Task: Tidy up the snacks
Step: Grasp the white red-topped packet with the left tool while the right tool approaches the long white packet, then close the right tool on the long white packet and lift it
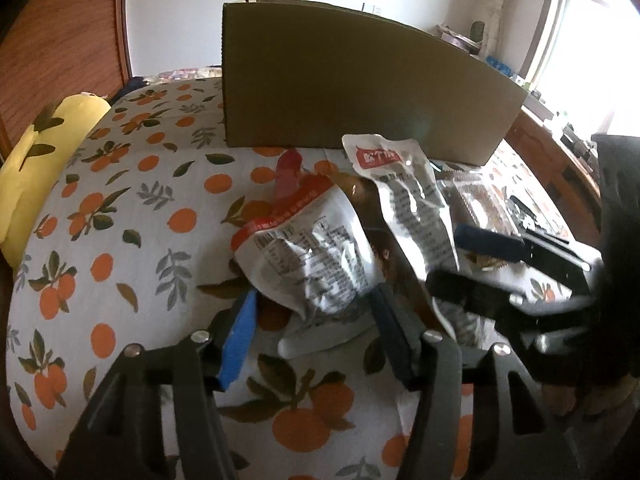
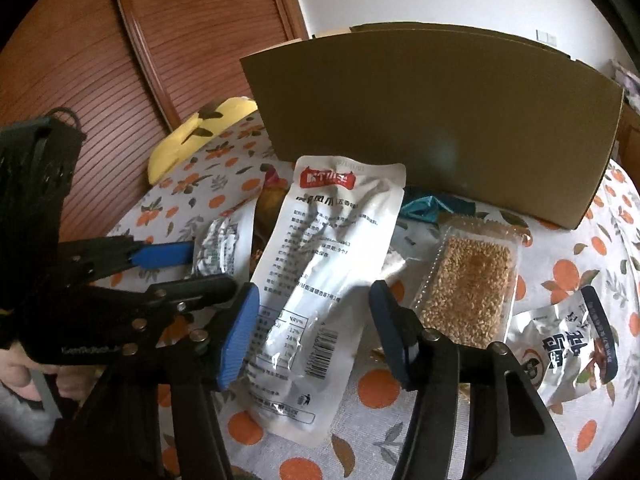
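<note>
My left tongs [image 1: 312, 320] stand about half open, pointing down at the heap of snacks on the orange-patterned bedcover [image 1: 120, 208]. A crumpled silver-and-red snack bag [image 1: 308, 256] lies between their blue pads; I cannot tell whether the pads press on it, though a gap shows at the left pad.

My right tongs [image 2: 312, 328] are also about half open, straddling the long white chicken-feet pouch [image 2: 320, 276], which runs from between the pads up towards the cardboard box [image 2: 432, 132] beyond them. The pads flank the pouch without visibly squeezing it. From my left tongs the same pouch [image 1: 408, 200] rises just right of the silver bag, leaning over brown packets.

Just right of my right tongs lies a clear-wrapped sesame bar [image 2: 468, 284], and further right, near the edge, a small silver packet with dark lettering [image 2: 568, 344]. A teal wrapper [image 2: 424, 206] peeks out at the foot of the box. To the left of my right tongs I see my left tongs [image 2: 200, 268] reaching in. A yellow pillow [image 1: 44, 152] sits far left, against the wooden wardrobe [image 2: 120, 80].
</note>
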Available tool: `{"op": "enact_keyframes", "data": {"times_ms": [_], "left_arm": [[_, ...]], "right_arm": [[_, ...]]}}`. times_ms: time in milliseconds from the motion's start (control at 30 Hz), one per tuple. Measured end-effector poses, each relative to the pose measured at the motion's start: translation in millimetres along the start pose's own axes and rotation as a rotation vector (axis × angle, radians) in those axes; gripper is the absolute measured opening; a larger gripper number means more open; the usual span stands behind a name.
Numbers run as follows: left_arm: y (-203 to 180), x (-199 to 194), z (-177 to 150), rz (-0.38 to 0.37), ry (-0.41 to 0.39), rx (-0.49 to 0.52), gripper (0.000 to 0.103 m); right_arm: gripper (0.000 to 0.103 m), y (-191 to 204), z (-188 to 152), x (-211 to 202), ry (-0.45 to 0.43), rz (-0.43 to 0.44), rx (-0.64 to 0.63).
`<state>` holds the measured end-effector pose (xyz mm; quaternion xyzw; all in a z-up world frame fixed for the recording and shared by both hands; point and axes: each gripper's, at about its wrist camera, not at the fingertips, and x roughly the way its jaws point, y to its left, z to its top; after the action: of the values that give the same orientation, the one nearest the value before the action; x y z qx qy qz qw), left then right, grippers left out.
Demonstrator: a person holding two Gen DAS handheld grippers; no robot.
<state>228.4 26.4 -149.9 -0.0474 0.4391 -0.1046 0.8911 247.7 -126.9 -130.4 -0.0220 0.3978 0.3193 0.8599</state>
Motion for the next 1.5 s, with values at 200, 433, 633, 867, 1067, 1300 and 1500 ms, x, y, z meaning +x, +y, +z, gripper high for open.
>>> {"op": "enact_keyframes", "data": {"times_ms": [200, 433, 633, 867, 1067, 1300, 1500], "left_arm": [[2, 4, 7, -0.032, -0.005, -0.044, 0.061], [-3, 14, 14, -0.016, -0.024, -0.018, 0.058], [-6, 9, 8, -0.005, -0.046, 0.032, 0.05], [6, 2, -1, -0.044, -0.055, -0.005, 0.05], [7, 0, -4, -0.059, -0.064, 0.002, 0.05], [14, -4, -4, -0.096, -0.064, -0.024, 0.05], [21, -11, -5, -0.1, -0.076, -0.037, 0.05]], "right_arm": [[0.058, 2, -1, -1, -0.002, -0.006, -0.006], [0.058, 2, -2, -1, -0.003, -0.005, -0.007], [0.058, 3, -2, 0, 0.002, 0.003, -0.014], [0.061, 2, -1, -2, 0.007, 0.01, -0.007], [0.073, 2, 6, 9, 0.056, 0.02, 0.035], [0.078, -1, 16, 19, 0.08, 0.025, 0.073], [0.072, 9, 13, 20, 0.077, -0.046, 0.013]]}}
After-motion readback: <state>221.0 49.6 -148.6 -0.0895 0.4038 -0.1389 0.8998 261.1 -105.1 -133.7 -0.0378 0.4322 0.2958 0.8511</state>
